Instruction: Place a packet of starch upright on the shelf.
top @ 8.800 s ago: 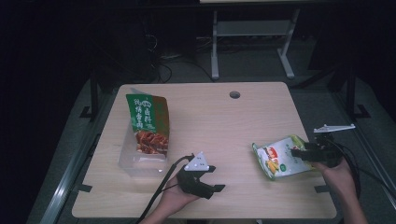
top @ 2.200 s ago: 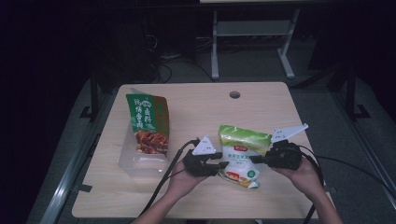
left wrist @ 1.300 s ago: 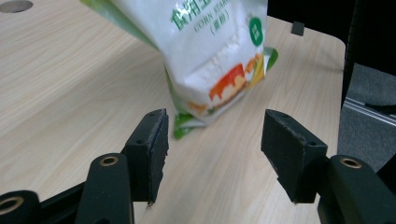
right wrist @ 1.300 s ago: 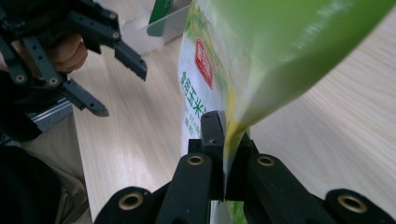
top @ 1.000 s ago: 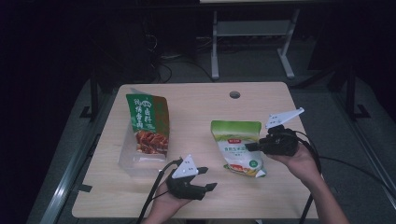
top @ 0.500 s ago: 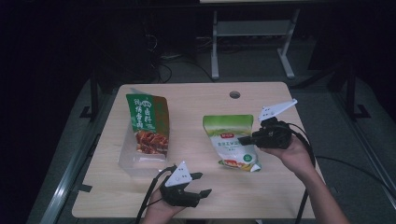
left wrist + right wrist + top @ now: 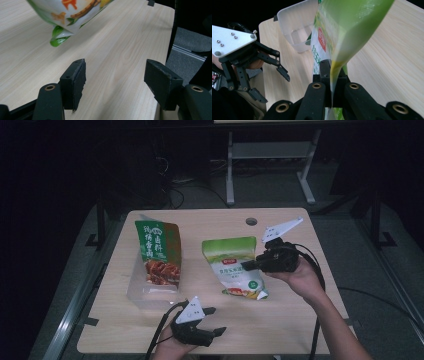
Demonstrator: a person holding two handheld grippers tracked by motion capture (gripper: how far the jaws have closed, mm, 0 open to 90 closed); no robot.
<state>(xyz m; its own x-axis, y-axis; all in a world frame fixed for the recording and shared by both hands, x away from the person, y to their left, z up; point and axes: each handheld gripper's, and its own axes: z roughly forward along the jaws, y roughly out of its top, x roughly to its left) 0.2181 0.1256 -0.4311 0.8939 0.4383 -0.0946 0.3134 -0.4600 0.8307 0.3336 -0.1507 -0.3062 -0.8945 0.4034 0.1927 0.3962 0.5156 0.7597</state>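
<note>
The right gripper (image 7: 250, 266), clamped on the pale green pouch (image 7: 232, 265), has the clear tub (image 7: 150, 292) at nine o'clock, while the left gripper (image 7: 214, 321) waits, jaws apart.

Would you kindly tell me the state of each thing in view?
Light green snack pouch: sealed, lifted, pinched at its edge.
Right claw: shut on the pouch.
Left claw: open, jaws just opening, nothing between them.
Clear plastic tub: lidless.
Dark green snack bag: standing in the tub.
</note>
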